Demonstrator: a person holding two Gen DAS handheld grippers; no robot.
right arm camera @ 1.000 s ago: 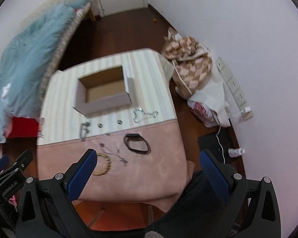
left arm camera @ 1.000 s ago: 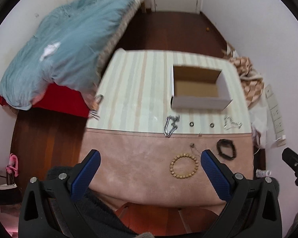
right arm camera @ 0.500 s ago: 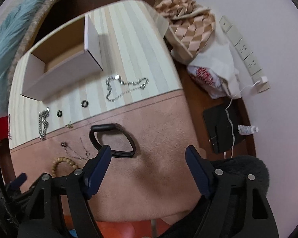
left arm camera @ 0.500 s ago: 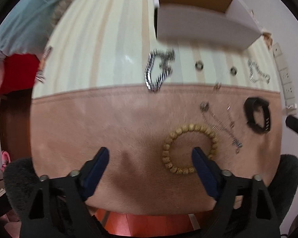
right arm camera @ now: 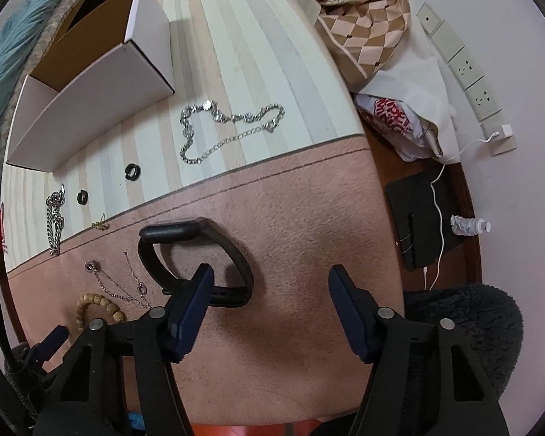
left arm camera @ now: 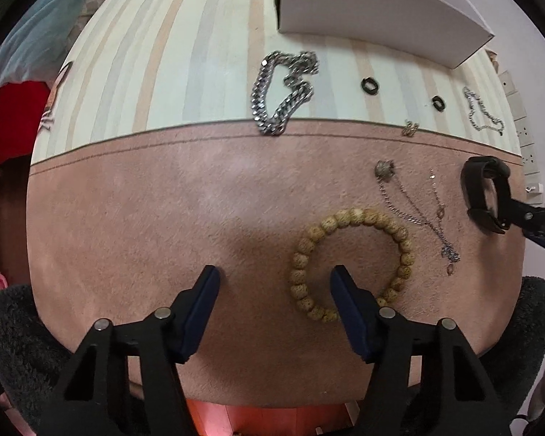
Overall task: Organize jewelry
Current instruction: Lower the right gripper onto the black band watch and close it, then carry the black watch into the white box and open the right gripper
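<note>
Both grippers point down over the pink half of the tabletop (left arm camera: 134,218). Left gripper (left arm camera: 275,276): jaws part-spread and closing, pinching nothing yet; its right finger sits inside the wooden bead bracelet (left arm camera: 348,261), left finger outside on bare cloth. Right gripper (right arm camera: 270,278): jaws also closing, holding nothing; its left finger is inside the loop of the black watch band (right arm camera: 196,258), possibly touching the strap, hard to tell. Thin necklace (left arm camera: 414,214) lies between bracelet and band. Heavy chain (left arm camera: 283,94), two black rings (left arm camera: 370,85), and silver bracelet (right arm camera: 229,130) lie on the striped half near the open white box (right arm camera: 91,87).
</note>
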